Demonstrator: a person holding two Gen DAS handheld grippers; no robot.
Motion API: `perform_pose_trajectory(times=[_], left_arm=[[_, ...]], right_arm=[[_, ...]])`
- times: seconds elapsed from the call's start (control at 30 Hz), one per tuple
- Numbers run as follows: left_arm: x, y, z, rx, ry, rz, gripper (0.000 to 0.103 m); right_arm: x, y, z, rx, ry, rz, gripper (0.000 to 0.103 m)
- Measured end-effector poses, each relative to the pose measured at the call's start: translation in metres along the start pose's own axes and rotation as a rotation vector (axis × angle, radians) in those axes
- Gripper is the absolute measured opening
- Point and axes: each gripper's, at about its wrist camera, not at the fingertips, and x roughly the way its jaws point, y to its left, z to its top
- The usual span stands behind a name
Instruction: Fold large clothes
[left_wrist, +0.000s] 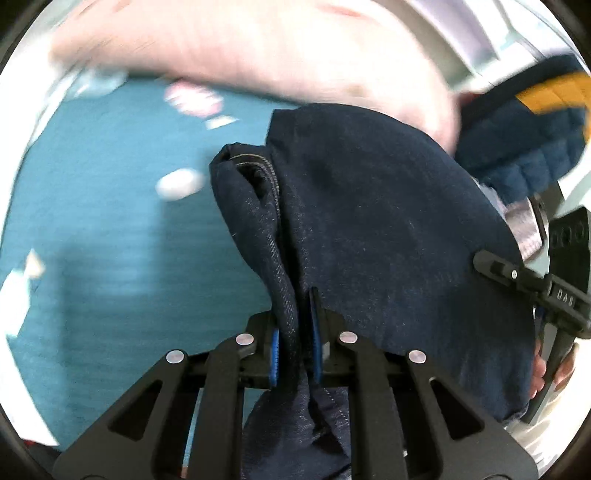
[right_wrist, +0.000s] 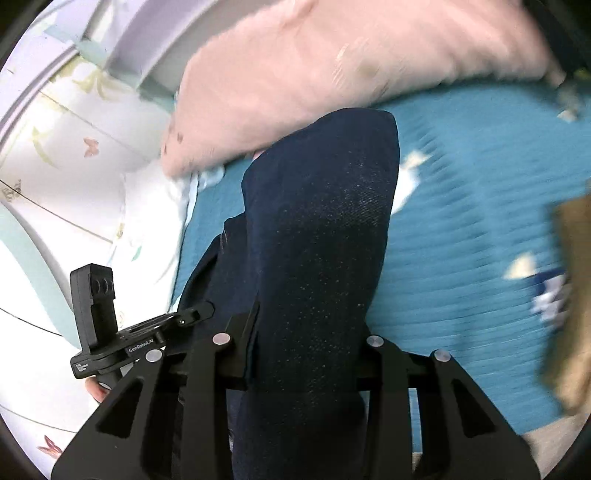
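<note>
- Jeans (left_wrist: 388, 229) are bunched between both grippers, dark denim hanging over a teal bedspread (left_wrist: 110, 221), with a pink pillow (right_wrist: 332, 74) at the top of both frames.
- Left gripper (left_wrist: 295, 343): jaws pinching a folded seam edge, blue pads tight on it.
- Right gripper (right_wrist: 306, 339): jaws clamped round a thicker wad.
- Denim runs straight up the frame from each gripper, so I'd guess both hands share the fold equally.

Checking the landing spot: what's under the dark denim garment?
Teal bedspread shows around the denim garment, with a pink pillow beyond. Directly beneath is covered.
</note>
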Motion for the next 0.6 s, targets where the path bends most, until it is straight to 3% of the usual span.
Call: perform_pose_trajectory(times=[0.27,0.37,0.4,0.47,0.5,0.53,0.57,0.6], left_arm=[[0.043,-0.222,0.023,0.234,-0.081,-0.125,0.012],[0.074,-0.275,0.019,0.255,-0.065,-0.183,0.012],[0.089,-0.289,0.016,0.264,-0.037,-0.195,0.018],[0.138,-0.307,0.006,0.277,0.06,-0.132,0.035],[0.152,-0.31,0.0,0.267,0.078,-0.079,0.035],[0.168,-0.309,-0.005,0.246,0.096,-0.011,0.035],[0.182,-0.307,-0.01,0.238,0.119,0.013,0.035],[0.185,-0.306,-0.012,0.236,0.124,0.016,0.035]], right_arm=[[-0.168,-0.124,0.033,-0.064,-0.124,-0.096,0.031],[-0.205,-0.169,0.042,-0.075,-0.122,-0.135,0.034],[-0.216,-0.189,0.044,-0.094,-0.102,-0.159,0.035],[-0.221,-0.225,0.046,-0.082,-0.065,-0.28,0.054],[-0.222,-0.251,0.044,-0.055,-0.071,-0.461,0.054],[-0.222,-0.261,0.042,-0.038,-0.084,-0.561,0.057],[-0.229,-0.277,0.036,-0.01,-0.11,-0.645,0.057],[-0.235,-0.284,0.031,0.012,-0.135,-0.631,0.057]])
